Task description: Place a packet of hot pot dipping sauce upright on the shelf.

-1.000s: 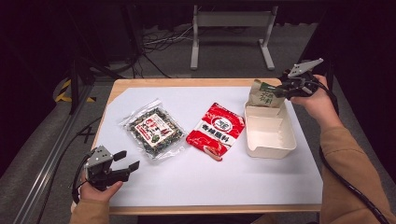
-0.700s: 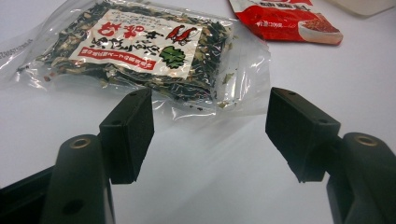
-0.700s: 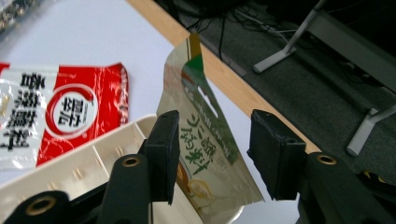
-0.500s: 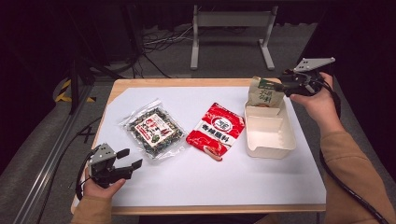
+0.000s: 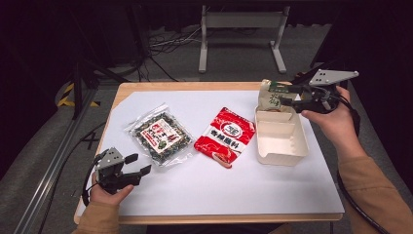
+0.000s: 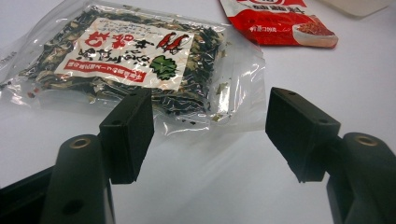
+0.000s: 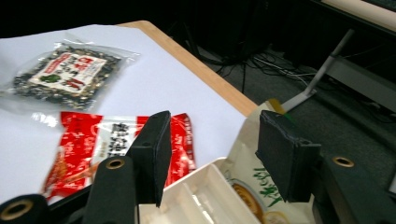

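Observation:
A beige and green packet (image 5: 269, 100) stands leaning in the far end of a white two-part tray (image 5: 282, 156). My right gripper (image 5: 282, 95) is at the packet's top, and its jaws have just been opening. In the right gripper view the right gripper (image 7: 210, 144) is open, its pads off the packet (image 7: 247, 191) below them. A red packet (image 5: 225, 136) lies flat mid-table. A clear bag of dark dried flakes (image 5: 160, 136) lies to its left. My left gripper (image 5: 139, 164) rests near the front left, open and holding nothing, pointing at the clear bag (image 6: 126, 60).
White paper (image 5: 219, 195) covers the wooden table (image 5: 195, 86). The table's far edge and a metal stand (image 5: 241, 34) on the dark floor lie beyond it. Bare paper spreads in front of the packets and the tray.
My right gripper has drawn back to the right and risen slightly, its jaws spreading off the beige packet, which stays leaning in the tray. The left gripper has kept still.

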